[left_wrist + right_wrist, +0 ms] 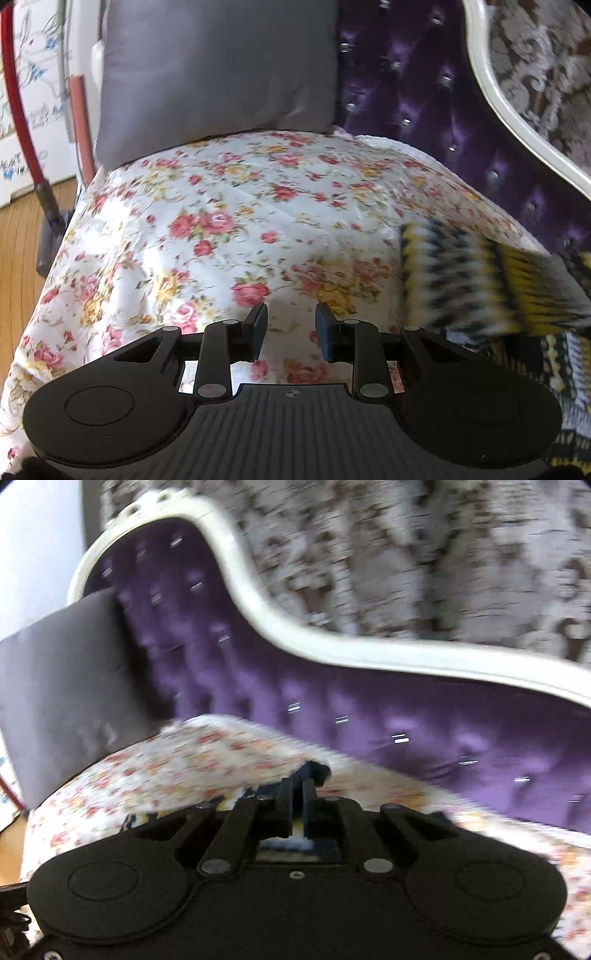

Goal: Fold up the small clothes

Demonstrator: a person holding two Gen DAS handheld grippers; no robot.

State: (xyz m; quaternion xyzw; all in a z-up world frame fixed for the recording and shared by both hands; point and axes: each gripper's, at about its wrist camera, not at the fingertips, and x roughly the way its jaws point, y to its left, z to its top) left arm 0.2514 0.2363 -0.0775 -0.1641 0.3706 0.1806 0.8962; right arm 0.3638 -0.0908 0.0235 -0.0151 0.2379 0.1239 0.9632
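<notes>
Left tongs (291, 321) hang released over the floral sheet (229, 221); right tongs (298, 788) grasp the yellow-black cloth (458, 277) lying on that sheet.

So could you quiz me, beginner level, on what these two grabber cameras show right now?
1. True or false: the left gripper is clamped on cloth.
2. What does the right gripper pinch?
A. grey cushion
B. yellow-and-black patterned garment
C. floral bedspread
3. Fill in: the tufted backrest behind the bedspread is coloured ____.

Key: 1 false, it is open and empty; 2 B, apparently, though that view is blurred; 3 purple.
</notes>
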